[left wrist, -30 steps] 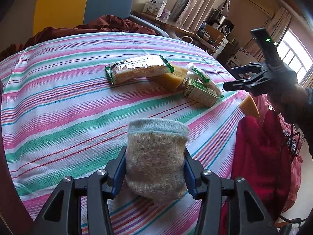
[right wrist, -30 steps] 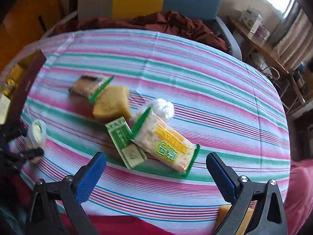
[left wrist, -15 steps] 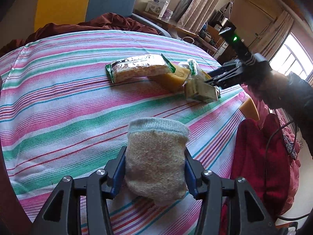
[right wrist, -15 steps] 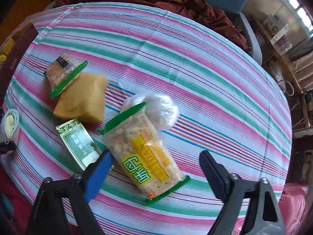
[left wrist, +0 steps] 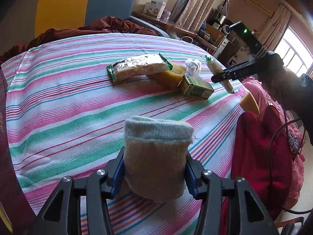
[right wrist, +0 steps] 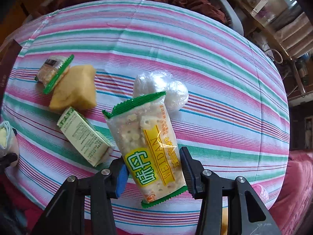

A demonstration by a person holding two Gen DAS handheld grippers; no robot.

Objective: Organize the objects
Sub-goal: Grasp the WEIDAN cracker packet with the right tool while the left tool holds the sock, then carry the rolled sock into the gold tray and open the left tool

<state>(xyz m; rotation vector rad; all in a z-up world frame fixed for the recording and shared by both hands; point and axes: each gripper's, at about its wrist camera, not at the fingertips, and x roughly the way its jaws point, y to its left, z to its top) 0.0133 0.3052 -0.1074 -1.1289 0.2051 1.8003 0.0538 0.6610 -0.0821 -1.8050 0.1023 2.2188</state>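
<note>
Knitted sock (left wrist: 156,156): matt, fuzzy. Cracker packet (right wrist: 148,145): glossy clear plastic film. Striped cloth (right wrist: 215,62) under the packet: woven, matt. Small box (right wrist: 84,137) beside the packet: printed card.

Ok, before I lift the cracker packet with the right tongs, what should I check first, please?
1. Cracker packet between the right tongs: ok, jaws closing, pads at both edges.
2. Grip firm enough to lift: cannot tell.
3. Green box clear of the pads: cannot tell, it lies very near.
4. Plastic bundle free of the packet's far end: cannot tell, they overlap in view.
5. Left tongs holding the sock: ok.
</note>
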